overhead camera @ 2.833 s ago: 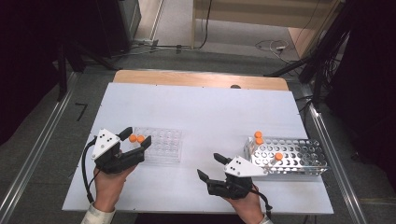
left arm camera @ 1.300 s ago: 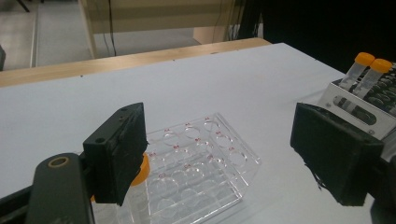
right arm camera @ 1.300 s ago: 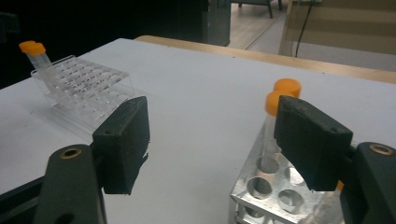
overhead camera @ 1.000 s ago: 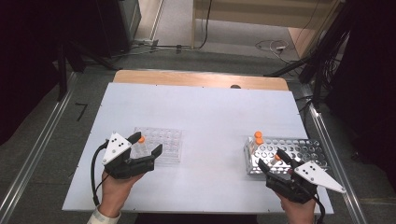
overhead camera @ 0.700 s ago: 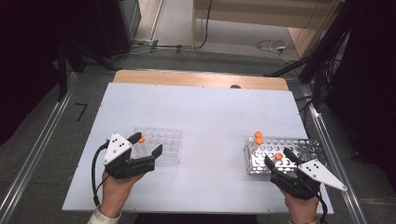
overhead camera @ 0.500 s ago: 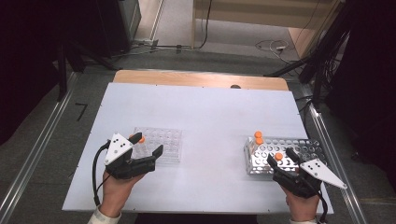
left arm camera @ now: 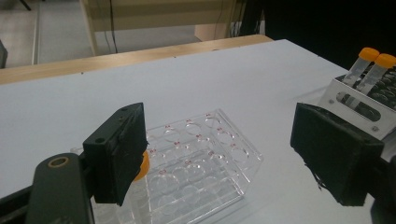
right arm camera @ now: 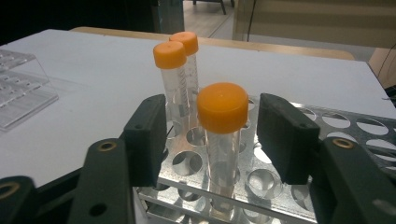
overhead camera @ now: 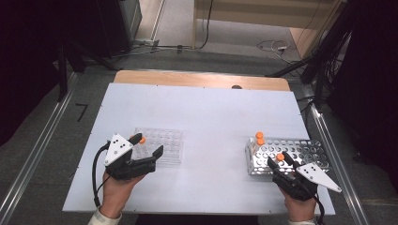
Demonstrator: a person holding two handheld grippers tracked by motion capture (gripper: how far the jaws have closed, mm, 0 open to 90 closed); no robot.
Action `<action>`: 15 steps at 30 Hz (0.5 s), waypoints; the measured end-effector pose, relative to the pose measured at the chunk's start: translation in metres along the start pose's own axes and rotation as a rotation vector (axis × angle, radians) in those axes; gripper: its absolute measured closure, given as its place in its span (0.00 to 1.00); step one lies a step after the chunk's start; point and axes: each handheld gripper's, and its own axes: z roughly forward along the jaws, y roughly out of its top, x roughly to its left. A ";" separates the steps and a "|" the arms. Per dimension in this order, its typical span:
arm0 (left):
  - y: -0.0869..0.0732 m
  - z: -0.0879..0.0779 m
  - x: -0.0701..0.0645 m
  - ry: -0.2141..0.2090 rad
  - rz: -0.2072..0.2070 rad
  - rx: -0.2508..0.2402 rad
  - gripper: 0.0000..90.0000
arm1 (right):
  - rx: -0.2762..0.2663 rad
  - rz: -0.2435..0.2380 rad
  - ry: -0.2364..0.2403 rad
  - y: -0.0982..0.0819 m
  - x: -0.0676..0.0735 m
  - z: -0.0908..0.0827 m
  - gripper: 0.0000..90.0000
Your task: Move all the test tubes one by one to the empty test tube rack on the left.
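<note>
Right gripper [right arm camera: 210, 140] closing round a tube [right arm camera: 222, 135] in the metal rack [overhead camera: 300, 152]
Jaws straddle it, just been closing, not yet touching; left gripper [overhead camera: 148, 145] waits apart over the clear rack [overhead camera: 166, 145]

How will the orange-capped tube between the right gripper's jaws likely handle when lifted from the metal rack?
The tube looks clear and empty, so probably light. Its smooth wall may slip between the pads. Standing upright in the metal rack, it should lift straight out.

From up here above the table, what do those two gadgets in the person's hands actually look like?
Each is a black hand-held tool with two blocky black jaws. The left gripper and right gripper both carry a pale grey three-cornered plate dotted with small dark marks. A black cable loops from the left one. A light-coloured cuff shows at the left wrist.
</note>
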 end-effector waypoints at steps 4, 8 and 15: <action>0.000 0.000 0.000 0.001 0.000 0.001 0.21 | 0.008 0.002 -0.007 -0.002 0.000 0.001 0.52; 0.000 0.000 0.000 0.000 0.002 0.002 0.21 | 0.017 0.002 -0.007 -0.005 0.000 0.002 0.56; -0.001 0.000 0.000 0.002 -0.002 0.002 0.21 | 0.028 0.009 -0.016 -0.007 -0.001 0.003 0.63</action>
